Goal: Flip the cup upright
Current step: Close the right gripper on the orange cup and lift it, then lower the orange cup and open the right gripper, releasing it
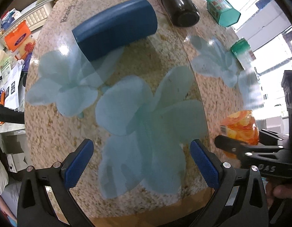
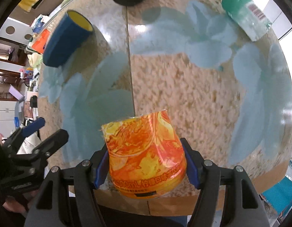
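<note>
Cup, orange, sits clamped between your right tool's blue pads, raised above the table; its rim is hidden, so orientation is unclear. Your left tool hangs open and empty, with the cup to its right. Blue tumbler lies sideways beyond.

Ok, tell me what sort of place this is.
Probably a cluttered home or office room: a flower-print table holds cups and bottles, with shelving and a tissue box behind.
</note>
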### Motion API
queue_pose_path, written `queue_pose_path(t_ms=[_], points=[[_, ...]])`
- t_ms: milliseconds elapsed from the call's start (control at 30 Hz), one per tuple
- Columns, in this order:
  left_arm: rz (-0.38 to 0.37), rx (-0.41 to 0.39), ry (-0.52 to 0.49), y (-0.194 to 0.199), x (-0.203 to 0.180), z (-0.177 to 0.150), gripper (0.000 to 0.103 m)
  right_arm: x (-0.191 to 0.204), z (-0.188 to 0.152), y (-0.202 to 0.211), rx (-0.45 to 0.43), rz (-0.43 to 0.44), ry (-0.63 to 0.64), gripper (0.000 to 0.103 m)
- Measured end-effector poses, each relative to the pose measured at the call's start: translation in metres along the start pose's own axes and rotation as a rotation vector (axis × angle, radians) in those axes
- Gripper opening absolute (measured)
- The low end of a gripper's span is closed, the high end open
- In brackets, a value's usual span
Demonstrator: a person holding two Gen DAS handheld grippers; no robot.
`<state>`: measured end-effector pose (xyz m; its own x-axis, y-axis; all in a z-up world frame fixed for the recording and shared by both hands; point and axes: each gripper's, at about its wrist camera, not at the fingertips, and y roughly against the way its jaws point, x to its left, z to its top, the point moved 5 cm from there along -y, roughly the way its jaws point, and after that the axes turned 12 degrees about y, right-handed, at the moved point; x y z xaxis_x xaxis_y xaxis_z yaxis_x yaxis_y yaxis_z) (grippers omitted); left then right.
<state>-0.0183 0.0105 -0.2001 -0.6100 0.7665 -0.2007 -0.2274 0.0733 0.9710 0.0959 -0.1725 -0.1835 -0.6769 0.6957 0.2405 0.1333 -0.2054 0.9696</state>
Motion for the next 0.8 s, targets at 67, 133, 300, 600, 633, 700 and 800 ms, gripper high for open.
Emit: queue_pose_path(t_ms=[67, 133, 300, 600, 633, 700, 800], points=[[0.002, 0.013, -0.004, -0.004, 0.0, -0.003, 0.103, 0.003, -0.002, -0.004, 0.003, -0.007, -0.001, 0.066], [0.006, 0.023, -0.006, -0.009, 0.0, -0.006, 0.103, 0.005, -0.006, -0.007, 0.007, -0.025, 0.009, 0.067], [0.016, 0.045, -0.015, -0.016, 0.0, -0.009, 0.103, 0.018, -0.007, -0.013, -0.001, -0.058, 0.027, 0.068], [0.015, 0.054, 0.004, -0.016, 0.01, -0.011, 0.103, 0.046, 0.004, -0.031, 0.009, -0.104, 0.026, 0.07], [0.015, 0.054, 0.004, -0.015, 0.01, -0.011, 0.103, 0.046, 0.004, -0.03, 0.012, -0.106, 0.024, 0.07], [0.008, 0.056, 0.007, -0.014, 0.012, -0.01, 0.103, 0.047, 0.002, -0.03, 0.017, -0.107, 0.019, 0.073], [0.009, 0.057, 0.012, -0.011, 0.015, -0.01, 0.103, 0.047, 0.001, -0.027, 0.015, -0.107, 0.01, 0.087]])
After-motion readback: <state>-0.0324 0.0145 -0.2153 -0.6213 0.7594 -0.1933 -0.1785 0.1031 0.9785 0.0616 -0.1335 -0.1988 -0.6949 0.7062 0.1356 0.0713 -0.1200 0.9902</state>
